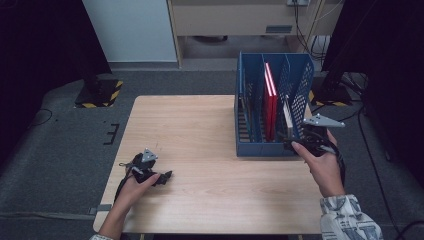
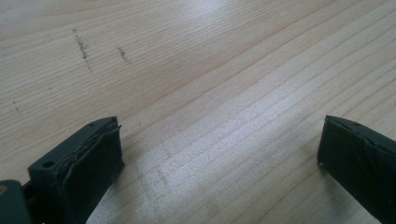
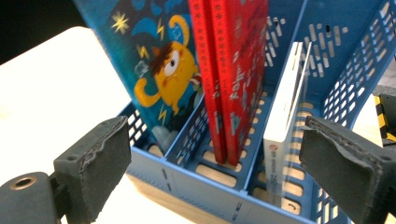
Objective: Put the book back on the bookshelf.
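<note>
The left hand-held gripper (image 1: 159, 176) is rested low on the wooden surface (image 1: 200, 135), its jaws spread with nothing between them. At the near right corner of the blue rack (image 1: 272, 107), the right hand-held gripper (image 3: 212, 172) is held with jaws spread wide and nothing pinched.

The white book (image 3: 285, 123) stands upright in the rack's rightmost slot, just ahead of the right jaw. A clean grip could be spoiled if the jaws are closed on the rack's front wall or a divider as well; a thin, smooth book may also be tipped or dropped when lifted.

A small red mark and fine print are seen on the white book's spine but cannot be read. Farther in, two red books (image 3: 233, 70) and a blue book with a cartoon monster (image 3: 154, 65) carry no legible writing.
</note>
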The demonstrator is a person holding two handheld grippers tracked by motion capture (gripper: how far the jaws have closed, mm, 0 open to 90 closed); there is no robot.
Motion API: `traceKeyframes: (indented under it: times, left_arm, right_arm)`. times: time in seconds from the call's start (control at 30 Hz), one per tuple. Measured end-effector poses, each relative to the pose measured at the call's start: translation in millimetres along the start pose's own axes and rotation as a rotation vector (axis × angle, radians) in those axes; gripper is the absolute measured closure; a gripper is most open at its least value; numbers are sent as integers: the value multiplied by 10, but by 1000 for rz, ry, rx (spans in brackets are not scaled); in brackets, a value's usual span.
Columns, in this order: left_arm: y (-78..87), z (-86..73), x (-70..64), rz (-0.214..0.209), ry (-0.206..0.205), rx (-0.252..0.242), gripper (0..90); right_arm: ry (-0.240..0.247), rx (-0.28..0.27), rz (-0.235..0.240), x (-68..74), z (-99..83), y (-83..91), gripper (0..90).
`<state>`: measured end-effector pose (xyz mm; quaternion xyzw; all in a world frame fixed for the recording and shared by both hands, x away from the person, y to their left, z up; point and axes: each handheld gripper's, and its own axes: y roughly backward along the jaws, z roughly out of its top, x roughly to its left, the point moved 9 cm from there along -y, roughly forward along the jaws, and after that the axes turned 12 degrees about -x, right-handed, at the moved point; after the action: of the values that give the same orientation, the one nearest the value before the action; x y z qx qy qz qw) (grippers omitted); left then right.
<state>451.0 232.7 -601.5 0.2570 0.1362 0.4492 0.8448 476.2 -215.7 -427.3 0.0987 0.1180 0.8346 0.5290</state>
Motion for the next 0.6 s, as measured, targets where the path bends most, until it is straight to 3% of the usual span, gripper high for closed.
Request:
traceKeyframes:
  times: [0.5, 0.6]
  left_arm:
    - [-3, 2, -2, -1, -1, 1, 0]
    - [-6, 4, -2, -2, -4, 2, 0]
  right_arm:
    - [6, 38, 50, 251, -253, 64, 85]
    - [20, 41, 74, 357, -282, 51, 82]
